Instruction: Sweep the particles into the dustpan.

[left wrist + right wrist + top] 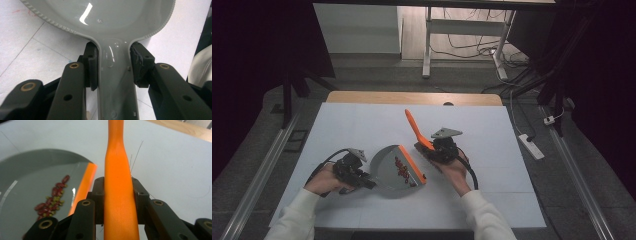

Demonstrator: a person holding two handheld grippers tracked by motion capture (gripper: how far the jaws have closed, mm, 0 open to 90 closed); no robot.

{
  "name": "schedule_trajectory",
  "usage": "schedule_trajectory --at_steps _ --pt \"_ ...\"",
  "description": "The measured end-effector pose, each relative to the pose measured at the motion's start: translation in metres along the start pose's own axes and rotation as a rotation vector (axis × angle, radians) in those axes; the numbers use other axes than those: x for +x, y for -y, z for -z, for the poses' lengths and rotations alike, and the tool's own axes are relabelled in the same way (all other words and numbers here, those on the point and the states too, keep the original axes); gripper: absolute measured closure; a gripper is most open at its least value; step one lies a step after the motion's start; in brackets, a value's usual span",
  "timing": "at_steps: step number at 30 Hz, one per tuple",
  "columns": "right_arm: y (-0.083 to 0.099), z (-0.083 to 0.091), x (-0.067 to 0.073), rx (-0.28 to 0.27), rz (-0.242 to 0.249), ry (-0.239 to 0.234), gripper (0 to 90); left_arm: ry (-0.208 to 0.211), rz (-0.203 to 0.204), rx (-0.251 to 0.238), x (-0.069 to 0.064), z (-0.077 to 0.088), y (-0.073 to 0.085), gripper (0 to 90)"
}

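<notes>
White-sleeved forearms (302, 215) over white table (362, 120) — grey floor (377, 75), cables (472, 50) beyond.

A wooden table (362, 97) under a white sheet (362, 130) bears a grey dustpan (389, 175) near its front.

The high view is looking forward and down from above the person's side, taking in the whole white tabletop (362, 125) and the floor beyond. The left gripper view is sitting very close behind its own fingers (91, 67), facing along the grey dustpan (117, 20) handle toward the pan. The right gripper view is looking close along an orange handle (118, 190), and at its left it is sharing the dustpan and the beans (53, 197) with the high view.
</notes>
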State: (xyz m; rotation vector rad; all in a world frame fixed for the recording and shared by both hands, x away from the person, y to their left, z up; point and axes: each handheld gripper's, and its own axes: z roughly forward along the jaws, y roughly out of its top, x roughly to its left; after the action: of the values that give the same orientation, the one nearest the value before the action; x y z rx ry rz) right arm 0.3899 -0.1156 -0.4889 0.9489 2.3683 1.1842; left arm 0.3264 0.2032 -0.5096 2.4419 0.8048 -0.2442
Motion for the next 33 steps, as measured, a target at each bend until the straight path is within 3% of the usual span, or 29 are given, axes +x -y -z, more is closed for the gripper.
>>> schedule_trajectory --at_steps 4,7,19,24,26,29,33 --pt "0.007 -0.008 -0.001 0.033 -0.009 0.001 70.1 -0.001 -0.001 -0.001 0.000 0.000 0.000 61.4" --pt "0.007 -0.010 0.005 0.031 -0.017 -0.026 70.1 -0.001 -0.001 -0.001 0.000 0.000 0.000 61.4" --pt "0.009 -0.013 0.029 0.012 -0.024 -0.066 70.1 -0.005 -0.010 0.008 0.000 0.000 0.000 61.4" --pt "0.006 -0.012 0.039 -0.017 -0.054 -0.147 70.1 -0.007 -0.007 0.005 -0.001 0.000 0.000 61.3" --pt "0.004 -0.012 0.047 -0.028 -0.046 -0.182 70.1 -0.007 -0.008 0.005 -0.001 0.000 0.000 61.4" --pt "0.000 -0.008 0.049 -0.046 -0.026 -0.174 70.1 -0.006 -0.006 0.005 -0.001 0.000 0.000 61.4" --pt "-0.002 -0.001 0.040 -0.072 -0.030 -0.134 70.1 -0.005 -0.007 0.007 -0.001 0.000 0.000 61.4"
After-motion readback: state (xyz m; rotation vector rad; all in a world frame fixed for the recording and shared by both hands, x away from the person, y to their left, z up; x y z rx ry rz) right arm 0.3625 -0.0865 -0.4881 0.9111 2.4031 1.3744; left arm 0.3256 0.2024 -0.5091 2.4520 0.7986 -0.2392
